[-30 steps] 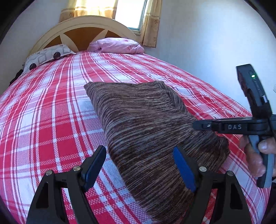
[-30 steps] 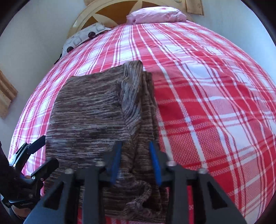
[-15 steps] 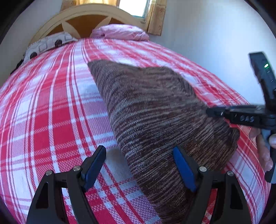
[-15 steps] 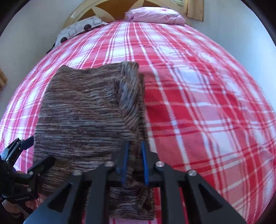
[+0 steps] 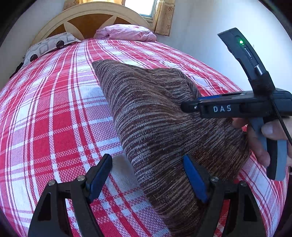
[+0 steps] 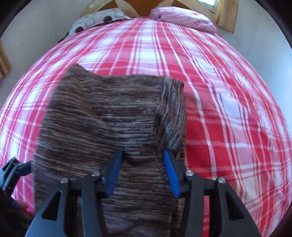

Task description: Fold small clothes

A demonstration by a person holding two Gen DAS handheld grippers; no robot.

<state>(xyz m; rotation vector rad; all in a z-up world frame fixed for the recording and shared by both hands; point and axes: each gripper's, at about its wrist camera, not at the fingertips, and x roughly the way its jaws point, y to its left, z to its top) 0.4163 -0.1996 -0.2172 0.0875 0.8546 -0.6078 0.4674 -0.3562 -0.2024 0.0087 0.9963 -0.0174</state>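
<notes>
Left wrist view: my left gripper (image 5: 147, 175) stands wide open, nothing between its blue pads. The left pad (image 5: 99, 176) hangs over bare bedspread; the right pad (image 5: 194, 179) sits over the near part of the brown striped knit garment (image 5: 155, 118). The garment lies folded on the red-and-white plaid bedspread (image 5: 54, 118), running from the near right toward the far middle of the bed. At the right edge my right hand (image 5: 262, 140) holds the handle of the right gripper, seen side-on above the garment's right edge — its pads are not visible from here. Far off, a patterned grey pillow (image 5: 49, 47) and a pink pillow (image 5: 127, 32) rest against the wooden headboard (image 5: 91, 20), with a curtained window (image 5: 146, 9) behind.

Right wrist view: my right gripper (image 6: 143, 169) has just been opening; its jaws stand partly apart, and the garment (image 6: 102, 118) lies below and between the blue pads (image 6: 171, 173) without being pinched. A folded strip with lengthwise stripes (image 6: 173, 113) lies along the garment's right edge, ending just beyond the right pad. The bedspread (image 6: 228, 109) is bare to the right. The left gripper (image 6: 11, 173) shows at the near left edge, beside the garment. This view is slightly blurred.
</notes>
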